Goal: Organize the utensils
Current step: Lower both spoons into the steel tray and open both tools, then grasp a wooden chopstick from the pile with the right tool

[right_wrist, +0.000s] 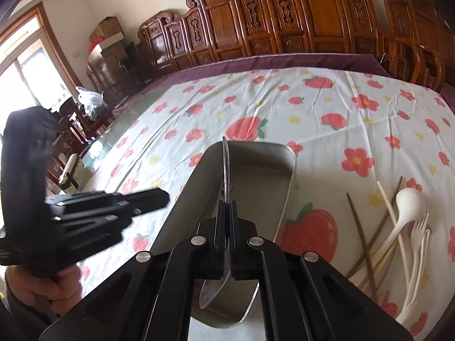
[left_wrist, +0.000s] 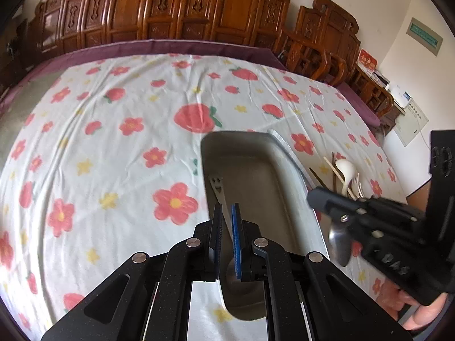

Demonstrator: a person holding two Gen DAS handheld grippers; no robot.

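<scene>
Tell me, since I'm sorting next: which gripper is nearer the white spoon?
Right. The right gripper, shut on a metal spoon, is over the tray, beside the white spoon. The left gripper is farther, across the tray.

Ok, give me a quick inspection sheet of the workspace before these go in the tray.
Surface: floral tablecloth, wrinkled.
Job's things: metal tray; metal utensil with slotted handle in left hand-held gripper; metal spoon in right hand-held gripper, over the tray; chopsticks, white spoon and white forks piled right of the tray.
Clutter: nothing seen.
Grippers: both shut on utensils.
Cables: nothing seen.
Surroundings: carved wooden chairs, window.
</scene>
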